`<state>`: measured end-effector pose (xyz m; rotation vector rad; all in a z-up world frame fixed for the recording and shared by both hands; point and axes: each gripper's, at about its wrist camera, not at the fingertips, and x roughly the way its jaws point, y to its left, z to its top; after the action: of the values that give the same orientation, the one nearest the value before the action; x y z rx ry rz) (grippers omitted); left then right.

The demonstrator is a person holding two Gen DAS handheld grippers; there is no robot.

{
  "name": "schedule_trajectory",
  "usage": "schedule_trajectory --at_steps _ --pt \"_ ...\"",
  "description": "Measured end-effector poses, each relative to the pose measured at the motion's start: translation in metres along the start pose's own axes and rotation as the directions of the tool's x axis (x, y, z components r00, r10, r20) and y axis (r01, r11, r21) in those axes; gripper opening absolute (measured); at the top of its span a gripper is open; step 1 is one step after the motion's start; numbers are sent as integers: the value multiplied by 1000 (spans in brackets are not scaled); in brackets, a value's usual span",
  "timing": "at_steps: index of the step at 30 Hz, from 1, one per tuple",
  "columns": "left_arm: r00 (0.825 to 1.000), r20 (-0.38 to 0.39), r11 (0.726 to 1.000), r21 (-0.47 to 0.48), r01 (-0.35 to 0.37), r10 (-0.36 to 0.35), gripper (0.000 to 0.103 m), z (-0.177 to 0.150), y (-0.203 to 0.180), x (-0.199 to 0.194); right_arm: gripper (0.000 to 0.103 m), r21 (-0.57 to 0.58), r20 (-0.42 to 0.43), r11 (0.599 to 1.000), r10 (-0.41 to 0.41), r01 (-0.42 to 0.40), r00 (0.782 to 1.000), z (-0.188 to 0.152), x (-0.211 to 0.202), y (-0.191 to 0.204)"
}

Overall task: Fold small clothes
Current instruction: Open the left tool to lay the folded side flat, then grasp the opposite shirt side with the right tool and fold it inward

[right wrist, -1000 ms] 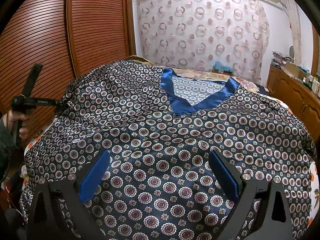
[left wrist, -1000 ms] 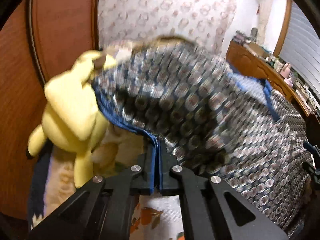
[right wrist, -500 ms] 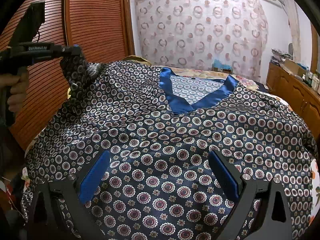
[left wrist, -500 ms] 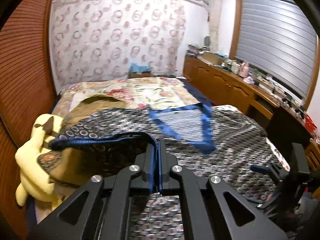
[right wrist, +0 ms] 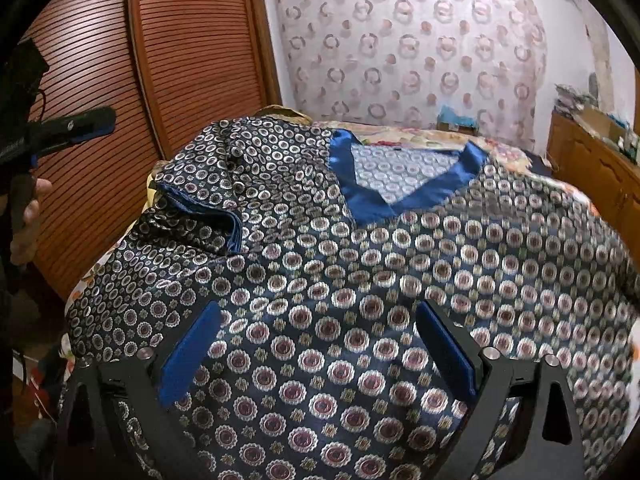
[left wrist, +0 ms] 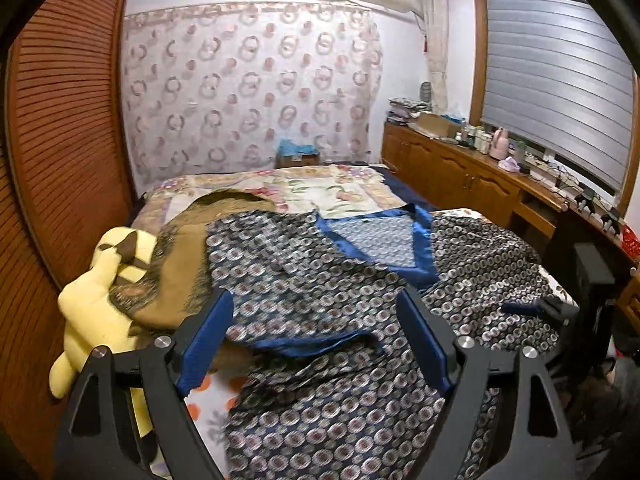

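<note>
Now left hand-held gripper just opened, empty, above shirt; right hand-held gripper released too.

Glossy satin shirt — smooth cloth, matt slatted wood doors, plush toy
</note>
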<state>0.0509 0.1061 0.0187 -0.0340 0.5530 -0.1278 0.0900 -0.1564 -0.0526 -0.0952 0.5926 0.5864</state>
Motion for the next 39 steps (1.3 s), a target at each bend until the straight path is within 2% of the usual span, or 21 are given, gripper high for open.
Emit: schedule_trajectory --at_steps 5,9,13,17,20,24,27,29,31,36,39 --pt "998 8 997 -58 -60 60 84 -17 17 -12 89 -96 22 995 42 -40 999 32 -2 12" --pt "996 14 992 -97 -85 86 84 -30 28 -19 87 -190 33 977 102 -94 994 63 14 34" --pt "993 15 985 -126 -115 117 84 -40 39 -24 85 -264 29 952 171 -157 985 91 48 61" --pt "988 26 980 -134 -146 150 84 -45 46 -28 78 -328 10 918 241 -225 970 104 84 88" --pt "985 33 977 -138 -162 168 84 -48 51 -32 72 -368 -34 895 258 -252 966 109 114 109" --pt "984 30 974 -154 -167 174 84 -55 58 -33 70 -415 -67 877 236 -242 970 111 145 124" --pt "984 25 972 -164 -168 174 84 -60 61 -33 55 -435 -101 872 200 -224 975 110 161 129" --pt "985 23 972 -168 -167 173 84 -62 62 -33 30 -444 -121 869 184 -219 975 111 171 135" --pt "985 21 972 -171 -164 170 84 -64 62 -31 19 -441 -122 869 188 -223 975 114 174 134" --pt "987 6 973 -171 -158 162 84 -68 60 -25 14 -385 -66 886 255 -260 965 136 153 119" --pt "988 0 974 -168 -154 156 84 -69 56 -21 11 -361 -18 904 239 -230 971 148 145 107"
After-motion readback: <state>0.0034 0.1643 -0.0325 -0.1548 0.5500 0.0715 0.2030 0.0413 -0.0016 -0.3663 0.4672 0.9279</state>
